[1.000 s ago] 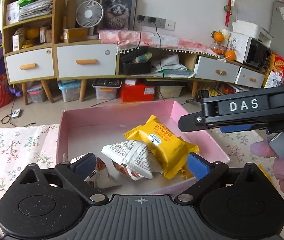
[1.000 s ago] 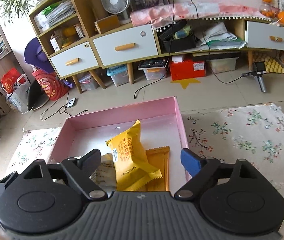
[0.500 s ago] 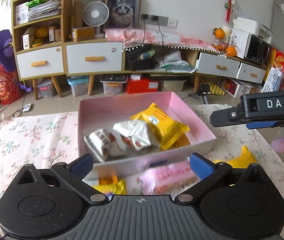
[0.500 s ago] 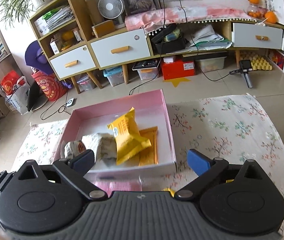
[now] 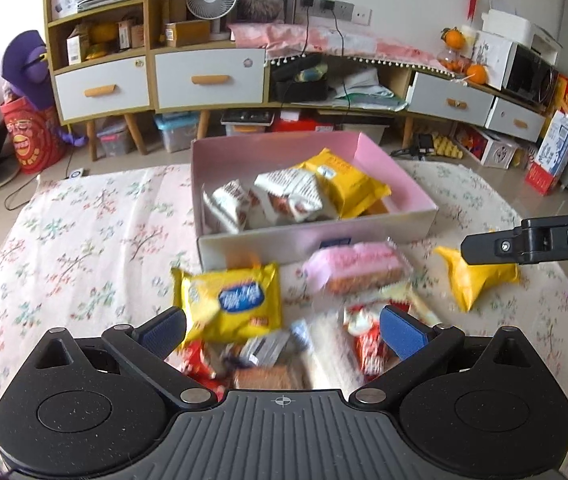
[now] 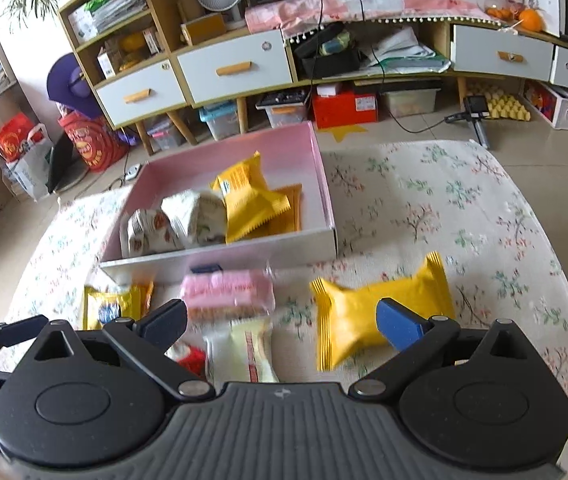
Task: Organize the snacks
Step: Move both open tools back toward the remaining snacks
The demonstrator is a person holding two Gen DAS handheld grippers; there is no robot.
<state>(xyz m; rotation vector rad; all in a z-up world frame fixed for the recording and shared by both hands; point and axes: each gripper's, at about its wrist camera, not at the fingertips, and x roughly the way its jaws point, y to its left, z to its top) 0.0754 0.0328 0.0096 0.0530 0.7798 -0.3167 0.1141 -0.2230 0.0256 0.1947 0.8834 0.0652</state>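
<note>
The right gripper [image 6: 281, 320] has its jaws spread wide with nothing pinched between them; the figure has levelled off near its widest. Its right blue pad [image 6: 398, 322] overlaps the near edge of a yellow snack packet [image 6: 364, 316] in the lower right of the right wrist view, though whether it touches the wrapper cannot be told. That packet lies flat on the floral cloth [image 6: 444, 208], long axis running left to right with a slight upward tilt toward the right, so the jaws stand roughly across its length only if the gripper shifts rightward. The right hand is clearly the nearer one to it.

The left gripper [image 5: 281, 334] is likewise wide apart and empty, hanging over a heap of loose snacks at the bottom of its view: a yellow biscuit pack [image 5: 229, 300] by its left pad, a pink wafer pack [image 5: 356, 266] ahead.

Beyond both lies the pink box [image 5: 396, 172], mid-frame, already holding several packets. Both grippers tilt steeply downward toward the table.
</note>
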